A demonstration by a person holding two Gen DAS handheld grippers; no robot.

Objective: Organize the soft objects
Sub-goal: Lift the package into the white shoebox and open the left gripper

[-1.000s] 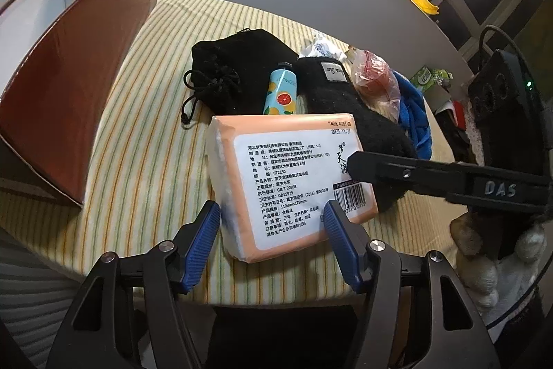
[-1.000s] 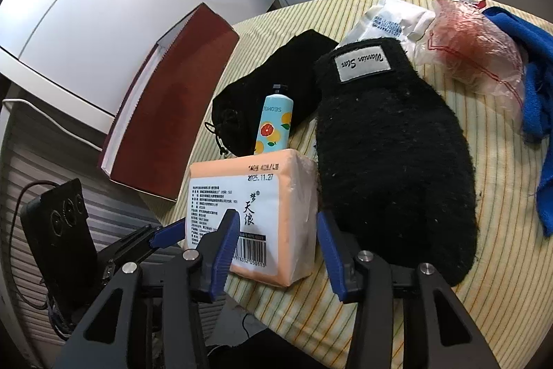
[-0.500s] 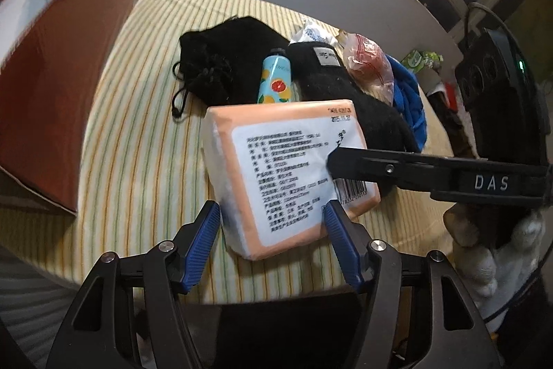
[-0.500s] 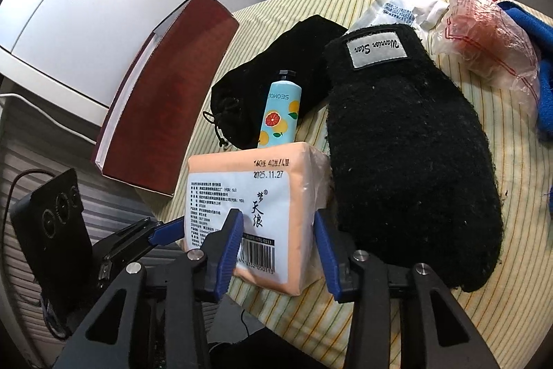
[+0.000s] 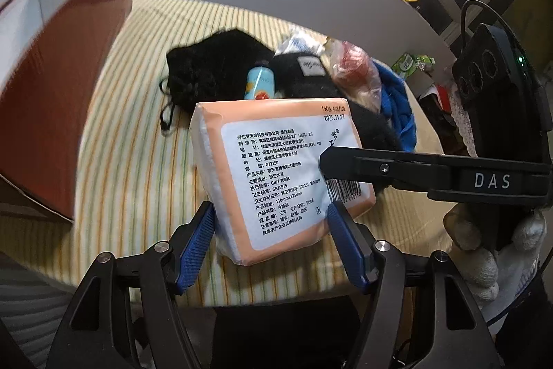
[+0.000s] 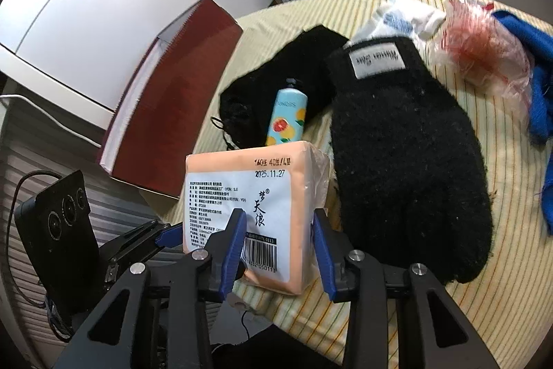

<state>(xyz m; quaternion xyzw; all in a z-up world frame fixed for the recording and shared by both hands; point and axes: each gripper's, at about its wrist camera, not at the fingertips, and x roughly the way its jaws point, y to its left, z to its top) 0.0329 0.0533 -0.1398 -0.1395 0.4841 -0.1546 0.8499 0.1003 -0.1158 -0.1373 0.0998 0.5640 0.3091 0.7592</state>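
Note:
An orange tissue pack (image 5: 280, 175) with a white label is held tilted above the striped cloth (image 5: 131, 161). My left gripper (image 5: 273, 241) is shut on its near end. My right gripper (image 6: 278, 248) is shut on its other end (image 6: 255, 206), and its black finger (image 5: 380, 166) crosses the left wrist view. Behind the pack lie a black drawstring pouch (image 6: 276, 85), a light-blue tube (image 6: 287, 116), a black mitten (image 6: 404, 154), a white packet (image 6: 401, 16), a pink bag (image 6: 484, 54) and a blue cloth (image 6: 539, 85).
A dark red book (image 6: 176, 95) lies at the left edge of the cloth beside a white surface (image 6: 86, 19). The round table's front edge (image 5: 276, 296) is just below the grippers. A gloved hand (image 5: 484, 248) holds the right gripper.
Both grippers have lifted the tissue pack off the cloth and tilted its far end up; it sits higher and closer in both views.

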